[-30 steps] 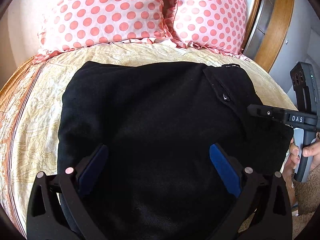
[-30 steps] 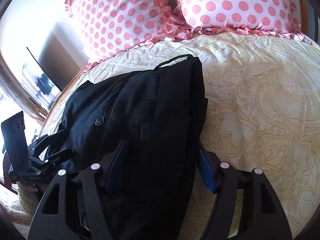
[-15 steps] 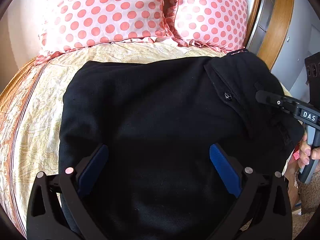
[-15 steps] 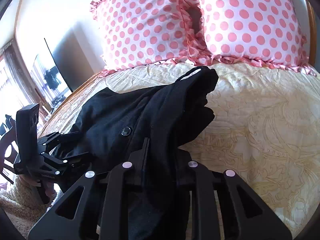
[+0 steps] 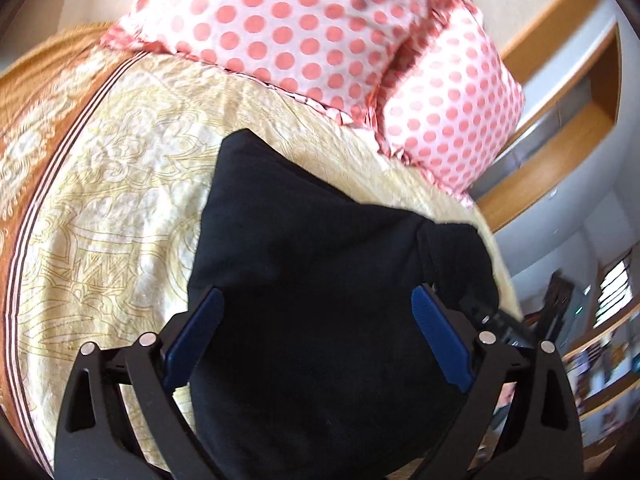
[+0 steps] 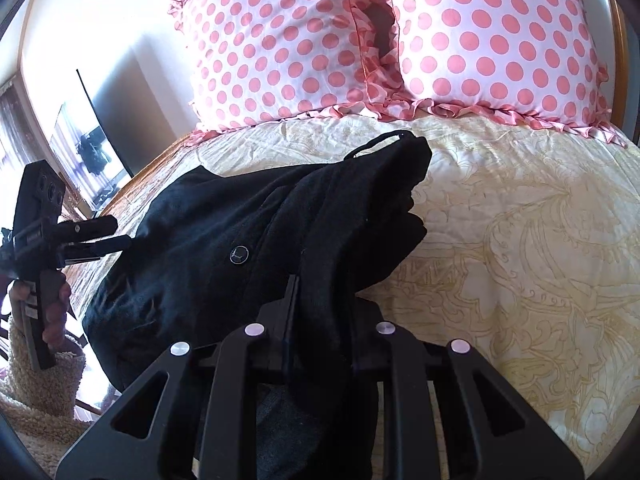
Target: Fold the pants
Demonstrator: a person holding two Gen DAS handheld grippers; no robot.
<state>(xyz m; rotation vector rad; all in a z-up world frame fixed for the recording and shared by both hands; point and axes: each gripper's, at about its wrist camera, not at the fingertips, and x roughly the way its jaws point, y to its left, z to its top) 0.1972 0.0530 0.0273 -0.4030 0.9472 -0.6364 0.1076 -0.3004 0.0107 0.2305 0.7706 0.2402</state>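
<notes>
The black pants (image 5: 316, 280) lie folded on the cream patterned bedspread (image 5: 120, 208). My left gripper (image 5: 316, 340) is open, its blue pads either side of the near part of the pants. It also shows in the right wrist view (image 6: 96, 236), at the left edge of the pants. My right gripper (image 6: 320, 300) is shut on the waist edge of the pants (image 6: 260, 232) and holds it lifted off the bed. A button (image 6: 239, 255) shows on the raised fabric.
Two pink polka-dot pillows (image 6: 360, 40) lean at the head of the bed. A wooden headboard and shelf (image 5: 560, 92) stand at the right in the left wrist view. The bedspread (image 6: 520, 240) lies bare to the right of the pants.
My right gripper closed on the pants' waist edge and lifted it up and toward the left. My left gripper stayed open and swung its view toward the left side of the bed.
</notes>
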